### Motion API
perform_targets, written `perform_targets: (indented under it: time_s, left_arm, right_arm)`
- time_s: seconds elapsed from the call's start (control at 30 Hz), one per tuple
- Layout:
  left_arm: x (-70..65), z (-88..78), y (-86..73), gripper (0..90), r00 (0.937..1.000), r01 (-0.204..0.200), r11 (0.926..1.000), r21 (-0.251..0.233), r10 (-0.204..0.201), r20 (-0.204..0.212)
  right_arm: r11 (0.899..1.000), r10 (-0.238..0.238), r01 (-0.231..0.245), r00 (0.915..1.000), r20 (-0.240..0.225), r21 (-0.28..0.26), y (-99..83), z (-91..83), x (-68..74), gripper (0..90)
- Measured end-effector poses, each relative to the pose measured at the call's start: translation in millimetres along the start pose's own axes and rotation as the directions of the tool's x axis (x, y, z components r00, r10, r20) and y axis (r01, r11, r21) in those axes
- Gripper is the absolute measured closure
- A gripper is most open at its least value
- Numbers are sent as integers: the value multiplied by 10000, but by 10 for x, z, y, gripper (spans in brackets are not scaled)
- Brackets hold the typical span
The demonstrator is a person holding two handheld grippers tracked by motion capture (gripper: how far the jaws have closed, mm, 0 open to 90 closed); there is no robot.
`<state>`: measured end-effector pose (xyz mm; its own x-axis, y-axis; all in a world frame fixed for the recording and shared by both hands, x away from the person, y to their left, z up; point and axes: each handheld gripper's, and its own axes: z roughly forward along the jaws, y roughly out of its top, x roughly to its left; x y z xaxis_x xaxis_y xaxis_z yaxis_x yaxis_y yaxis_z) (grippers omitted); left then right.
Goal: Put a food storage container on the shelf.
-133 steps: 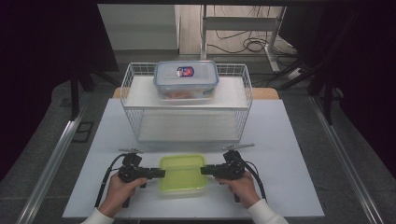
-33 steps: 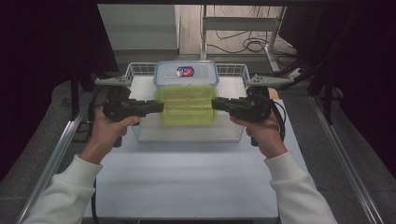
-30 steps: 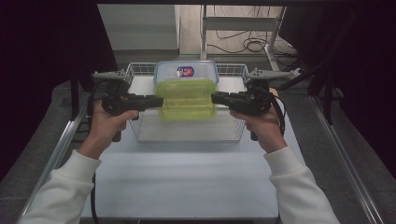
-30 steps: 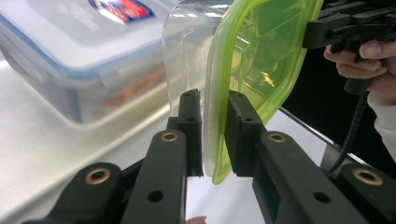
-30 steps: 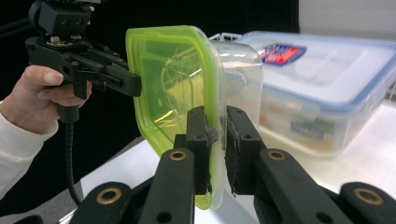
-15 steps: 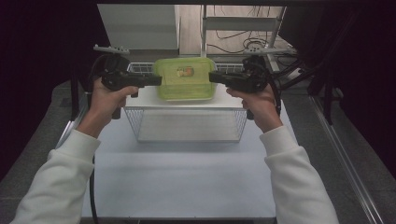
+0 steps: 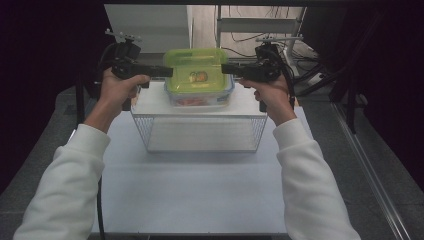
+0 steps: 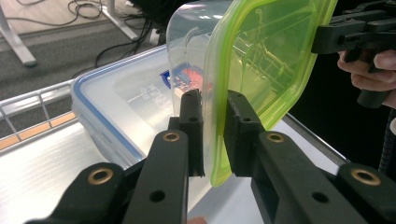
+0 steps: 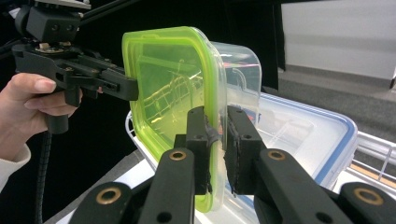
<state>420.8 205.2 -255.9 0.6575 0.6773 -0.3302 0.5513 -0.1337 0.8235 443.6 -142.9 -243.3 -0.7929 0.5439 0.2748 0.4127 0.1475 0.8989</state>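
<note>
A clear container with a green lid (image 7: pixel 197 71) hangs between my two grippers, just above a blue-lidded container (image 7: pixel 200 101). My left gripper (image 7: pixel 167 71) is shut on the left rim of the green lid (image 8: pixel 261 56), and its pads pinch that rim in the left gripper view (image 8: pixel 215 135). On the right rim my right gripper (image 7: pixel 225 68) is shut too, and the right gripper view shows the green lid (image 9: pixel 163 88) clamped between its jaws (image 9: pixel 218 149). The blue-lidded container (image 8: pixel 121 107) (image 9: pixel 308 135) rests on a white board across a wire basket (image 7: pixel 200 132).
The wire basket stands at the far middle of the white table (image 7: pixel 200 190). Behind it are a white cabinet (image 7: pixel 150 22), a metal frame and cables on the floor. Dark curtains line both sides.
Both hands have carried the green-lidded container up and farther away, from in front of the basket's top to over the blue-lidded container. The grips have not changed.
</note>
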Motion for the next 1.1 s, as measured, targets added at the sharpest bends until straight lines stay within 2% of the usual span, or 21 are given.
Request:
perform_targets:
  time_s: [0.07,0.23,0.33,0.43,0.53,0.63,0.7,0.8,0.9,1.03,1.1]
  left_arm:
    - [43,43,1,799,9999,155,9998,106,-155,-24]
    - [115,82,43,794,9980,577,9983,-81,-575,281]
    - [130,109,67,787,9966,778,9966,-253,-771,287]
    - [141,147,77,748,9964,835,9964,-123,-833,155]
    - [149,182,79,714,9948,1018,9946,-186,-1016,104]
    - [147,214,83,715,9937,1091,9938,-203,-1096,-251]
    - [171,236,80,699,9913,1302,9912,-228,-1306,-179]
    - [190,249,77,668,9909,1336,9908,-207,-1338,-127]
    - [210,256,71,650,9895,1443,9893,-220,-1444,-43]
    - [229,280,69,545,9861,1657,9859,-229,-1654,165]
    - [233,311,69,493,9878,1553,9877,-182,-1550,174]
  right_arm:
    - [9999,158,-158,9999,-14,72,-11,39,-53,802]
    - [9973,730,-729,9973,-86,115,-26,118,-194,798]
    - [9961,875,-875,9961,-63,109,-13,149,-252,791]
    - [9953,959,-961,9952,171,139,21,192,-271,777]
    - [9955,879,-894,9950,478,302,53,240,-276,757]
    - [9933,1088,-1109,9920,636,308,73,289,-310,733]
    - [9917,1255,-1270,9897,683,180,72,324,-332,712]
    - [9883,1489,-1513,9844,941,180,53,372,-371,671]
    - [9861,1647,-1660,9816,965,56,42,396,-408,656]
    - [9846,1724,-1743,9793,1060,92,30,419,-425,600]
    - [9847,1717,-1738,9789,1108,95,25,416,-415,582]
